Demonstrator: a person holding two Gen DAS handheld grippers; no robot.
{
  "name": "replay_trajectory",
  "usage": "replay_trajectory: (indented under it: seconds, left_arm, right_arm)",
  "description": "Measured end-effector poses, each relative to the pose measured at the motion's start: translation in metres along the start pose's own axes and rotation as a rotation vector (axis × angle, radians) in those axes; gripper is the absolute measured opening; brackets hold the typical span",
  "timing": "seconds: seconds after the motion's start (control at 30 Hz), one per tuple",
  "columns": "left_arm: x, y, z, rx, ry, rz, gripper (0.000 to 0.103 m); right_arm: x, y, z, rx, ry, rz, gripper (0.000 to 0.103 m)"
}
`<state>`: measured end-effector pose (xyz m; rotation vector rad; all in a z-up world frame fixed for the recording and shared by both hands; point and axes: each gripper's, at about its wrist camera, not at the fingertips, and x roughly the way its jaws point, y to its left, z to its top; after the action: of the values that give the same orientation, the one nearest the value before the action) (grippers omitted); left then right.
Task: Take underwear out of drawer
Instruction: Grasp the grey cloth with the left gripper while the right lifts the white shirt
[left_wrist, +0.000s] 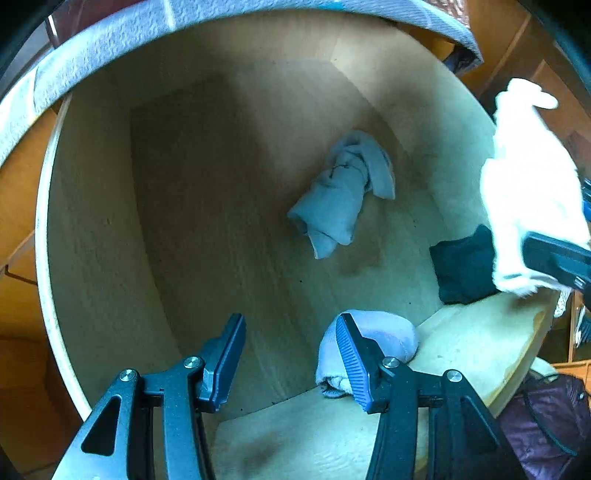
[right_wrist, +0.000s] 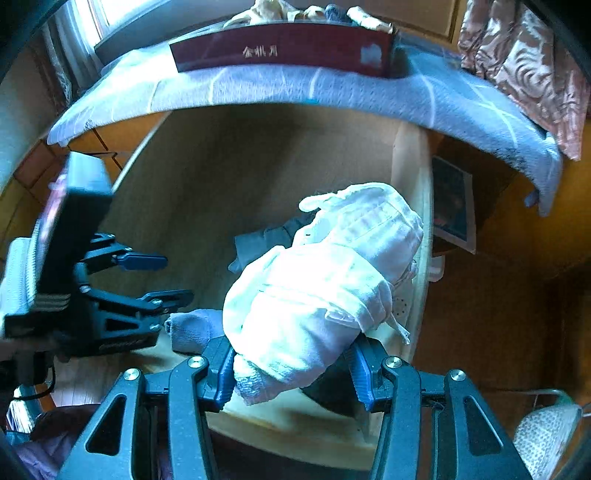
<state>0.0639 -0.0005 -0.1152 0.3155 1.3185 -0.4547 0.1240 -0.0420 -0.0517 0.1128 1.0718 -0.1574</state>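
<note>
Right tool (right_wrist: 295, 373) pinching a bundle of white underwear (right_wrist: 325, 280) between its blue pads, lifted over the front right corner of the open drawer (left_wrist: 48, 229). Held at the lower end of the bundle, so that the rest of the cloth stands free above the wood and cannot catch on the drawer edge while coming out. In the left wrist view, the same white cloth (left_wrist: 532, 184) seen high at the right, clear of the drawer floor.

Left tool (left_wrist: 291, 362) spread wide and empty, low over the front part of the drawer. Its one finger just beside a pale lilac rolled piece (left_wrist: 373, 343) in the front corner; probably placed there to be ready for the next pick, though touching or not cannot be told.

Still inside: a light blue crumpled garment (left_wrist: 343, 195) near the middle of the floor, well apart from the others, and a dark folded piece (left_wrist: 465, 266) against the right wall. Above the drawer, a grey-blue cloth (right_wrist: 332, 92) hanging over the top, with a dark red box (right_wrist: 280, 48) on it.

Judged: one piece nearly out, three remaining.
</note>
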Motion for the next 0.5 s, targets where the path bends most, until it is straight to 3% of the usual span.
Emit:
replay_trajectory:
  seconds: [0.2, 0.5]
  left_arm:
    - [0.013, -0.001, 0.018, -0.034, 0.032, 0.0, 0.051]
    - [0.028, -0.024, 0.044, 0.033, 0.061, 0.025, 0.051]
  right_arm:
    - [-0.028, -0.013, -0.004, 0.012, -0.037, -0.012, 0.052]
    - [-0.04, -0.02, -0.013, 0.046, -0.048, -0.029, 0.052]
